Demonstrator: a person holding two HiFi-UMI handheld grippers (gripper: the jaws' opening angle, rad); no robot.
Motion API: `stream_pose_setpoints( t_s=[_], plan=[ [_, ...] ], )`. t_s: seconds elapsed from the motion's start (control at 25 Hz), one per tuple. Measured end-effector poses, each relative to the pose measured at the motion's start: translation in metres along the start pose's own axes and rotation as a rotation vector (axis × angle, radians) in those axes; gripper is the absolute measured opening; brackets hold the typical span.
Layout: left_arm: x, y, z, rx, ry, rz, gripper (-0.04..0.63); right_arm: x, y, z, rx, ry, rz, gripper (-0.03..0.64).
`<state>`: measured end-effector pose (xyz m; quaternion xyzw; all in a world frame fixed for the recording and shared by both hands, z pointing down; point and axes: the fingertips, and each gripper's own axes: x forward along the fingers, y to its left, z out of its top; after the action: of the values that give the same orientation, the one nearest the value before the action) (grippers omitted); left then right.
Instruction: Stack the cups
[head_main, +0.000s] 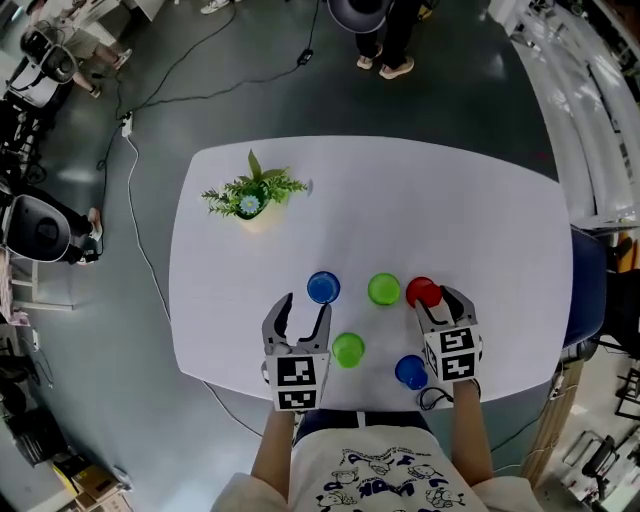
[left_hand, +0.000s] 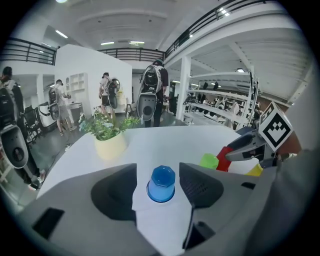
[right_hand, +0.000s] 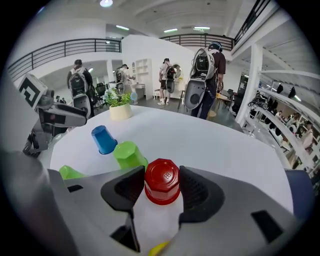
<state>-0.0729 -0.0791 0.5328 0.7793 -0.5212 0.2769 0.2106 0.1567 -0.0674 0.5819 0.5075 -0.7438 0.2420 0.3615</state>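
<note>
Left gripper (head_main: 306, 303) points at far blue cup (head_main: 323, 288), right gripper (head_main: 437, 300) at red cup (head_main: 421, 292).

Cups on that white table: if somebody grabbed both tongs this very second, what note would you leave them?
Left tongs: open and empty, with the far blue cup just ahead of their gap, untouched.
Right tongs: closed on the red cup, which looks to be standing on the table.
Other cups, all upside down and apart: far green cup, near green cup, near blue cup.
Done: nothing stacked yet.
To do: get all five cups into one stack.
</note>
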Motion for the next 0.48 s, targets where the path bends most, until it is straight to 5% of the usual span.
stream_pose_setpoints(
  t_s=[0.48],
  plan=[
    [0.025,0.000,-0.018,-0.022,0.069,-0.022,0.285,0.011,0.007,0.001,-0.012,0.019,0.026,0.229]
  ],
)
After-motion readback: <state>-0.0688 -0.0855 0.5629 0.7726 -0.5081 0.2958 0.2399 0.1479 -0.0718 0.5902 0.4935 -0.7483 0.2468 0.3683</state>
